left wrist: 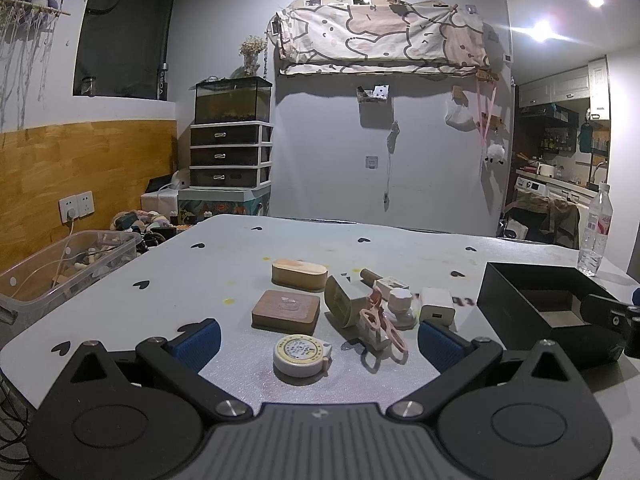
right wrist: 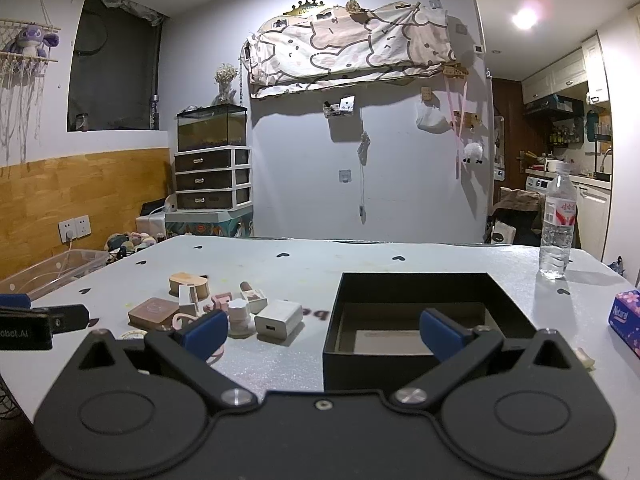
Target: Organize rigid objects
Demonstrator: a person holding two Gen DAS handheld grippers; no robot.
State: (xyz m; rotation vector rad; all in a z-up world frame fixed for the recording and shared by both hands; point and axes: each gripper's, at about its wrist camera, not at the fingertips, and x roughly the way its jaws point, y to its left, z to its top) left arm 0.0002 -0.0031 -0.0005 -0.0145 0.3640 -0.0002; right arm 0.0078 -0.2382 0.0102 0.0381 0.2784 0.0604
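Small rigid objects lie clustered on the grey table (left wrist: 200,272): a round tape measure (left wrist: 301,354), a brown square box (left wrist: 286,311), a tan oval box (left wrist: 299,275), pink scissors (left wrist: 380,326), a white charger (left wrist: 437,309) and a small pink bottle (left wrist: 399,305). My left gripper (left wrist: 318,346) is open and empty, just before the tape measure. An open black box (right wrist: 420,312) stands on the right. My right gripper (right wrist: 324,334) is open and empty at the box's near left corner. The charger (right wrist: 279,319) lies left of it.
A water bottle (right wrist: 557,226) stands at the table's far right. A blue tissue pack (right wrist: 625,316) lies at the right edge. A clear plastic bin (left wrist: 60,268) sits off the table's left side. Drawers with a fish tank (left wrist: 232,104) stand by the wall.
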